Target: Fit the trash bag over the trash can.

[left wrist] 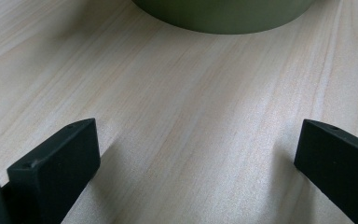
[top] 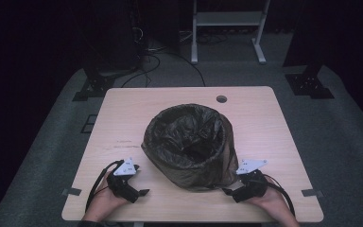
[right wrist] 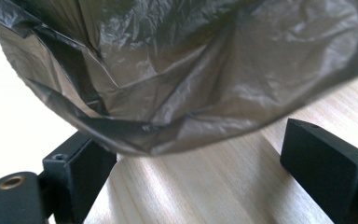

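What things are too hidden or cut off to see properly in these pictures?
- Bottom of the bin, high view: the crumpled black bag lining it is too dark to tell what lies inside.
- Bin's wall, left gripper view: the top edge cuts it off.
- Left jaw of the right gripper, right gripper view: the bag's hanging hem covers its tip.
- Room beyond the table, high view: too dark.

The left gripper (left wrist: 196, 154) hovers low over the pale wooden counter (left wrist: 177, 93), jaws spread wide with bare wood between them. The bin's olive-green base (left wrist: 223, 16) stands ahead, well apart.
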The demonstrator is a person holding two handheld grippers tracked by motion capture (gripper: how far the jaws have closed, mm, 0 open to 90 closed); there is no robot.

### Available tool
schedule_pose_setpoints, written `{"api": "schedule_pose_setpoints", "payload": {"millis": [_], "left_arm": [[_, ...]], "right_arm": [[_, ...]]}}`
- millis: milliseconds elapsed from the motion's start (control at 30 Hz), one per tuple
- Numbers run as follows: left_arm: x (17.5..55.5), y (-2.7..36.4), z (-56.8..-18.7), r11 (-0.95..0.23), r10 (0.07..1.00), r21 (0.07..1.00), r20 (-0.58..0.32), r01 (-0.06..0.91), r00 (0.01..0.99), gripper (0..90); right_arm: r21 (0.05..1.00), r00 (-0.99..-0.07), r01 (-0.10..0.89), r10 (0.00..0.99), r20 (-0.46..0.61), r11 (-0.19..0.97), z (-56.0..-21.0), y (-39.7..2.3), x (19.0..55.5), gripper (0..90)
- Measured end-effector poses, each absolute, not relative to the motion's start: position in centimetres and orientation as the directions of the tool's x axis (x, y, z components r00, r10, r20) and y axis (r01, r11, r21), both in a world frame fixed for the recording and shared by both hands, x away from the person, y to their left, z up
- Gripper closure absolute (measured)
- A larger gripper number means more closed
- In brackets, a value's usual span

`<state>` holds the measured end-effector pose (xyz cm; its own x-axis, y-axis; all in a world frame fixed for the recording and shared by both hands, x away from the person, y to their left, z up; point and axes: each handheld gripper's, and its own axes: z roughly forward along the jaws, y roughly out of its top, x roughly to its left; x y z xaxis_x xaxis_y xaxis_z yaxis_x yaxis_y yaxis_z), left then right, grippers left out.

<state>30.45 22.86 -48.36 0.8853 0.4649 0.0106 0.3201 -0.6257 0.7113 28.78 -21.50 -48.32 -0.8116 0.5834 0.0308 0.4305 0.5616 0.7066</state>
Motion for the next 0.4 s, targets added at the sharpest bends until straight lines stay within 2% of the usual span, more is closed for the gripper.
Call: {"api": "schedule_pose_setpoints", "payload": {"millis": [400], "left_arm": [[30.45,22.86,-48.35,-0.627,0.464,0.711,0.011,0.319,0.886,0.0]], "right_arm": [[0.728,-0.812,0.404,0.584,0.006,0.554,-48.68,-21.46,28.61,9.7]]}}
